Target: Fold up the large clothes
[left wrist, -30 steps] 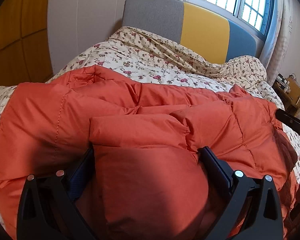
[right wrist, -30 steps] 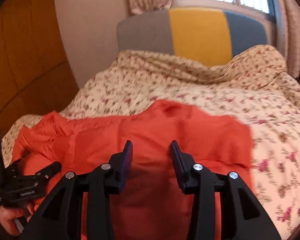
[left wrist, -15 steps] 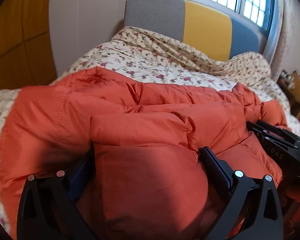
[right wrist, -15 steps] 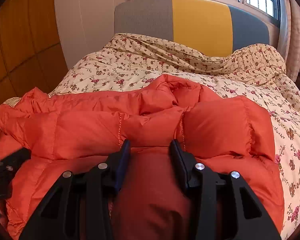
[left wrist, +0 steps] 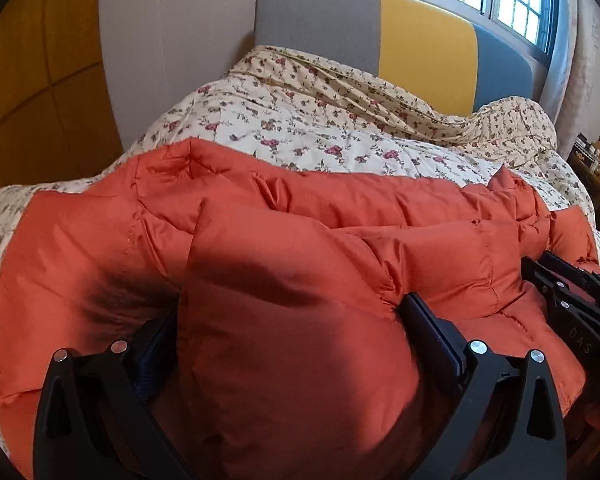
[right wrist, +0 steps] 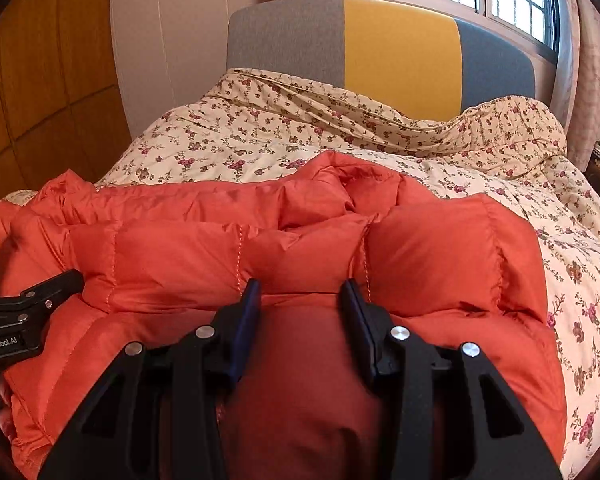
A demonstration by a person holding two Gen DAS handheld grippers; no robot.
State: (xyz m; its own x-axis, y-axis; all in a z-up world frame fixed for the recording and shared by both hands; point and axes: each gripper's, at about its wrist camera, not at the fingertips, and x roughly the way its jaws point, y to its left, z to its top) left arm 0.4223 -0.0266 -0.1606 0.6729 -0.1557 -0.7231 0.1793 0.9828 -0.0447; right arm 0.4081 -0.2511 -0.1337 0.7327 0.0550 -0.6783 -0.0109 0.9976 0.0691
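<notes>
We hold an orange padded jacket in 2 claws; it lies across the near part of the bed, over the flowered quilt.

1. Left claw: the jaws stand wide and pinch a thick bunch of the padding. We judge this grip secure but bulky.
2. Right claw: the jaws stand closer and pinch a narrower fold at the near edge. In its own view the left claw shows beside it at the left.
3. We judge the step in hand to be laying a folded layer down onto the jacket's body.
4. To do it well, we should keep both claws level with each other, so the fold line runs straight along a quilting seam.
5. We should release only once the layer rests flat; trapped air may spring the padding back open.
</notes>
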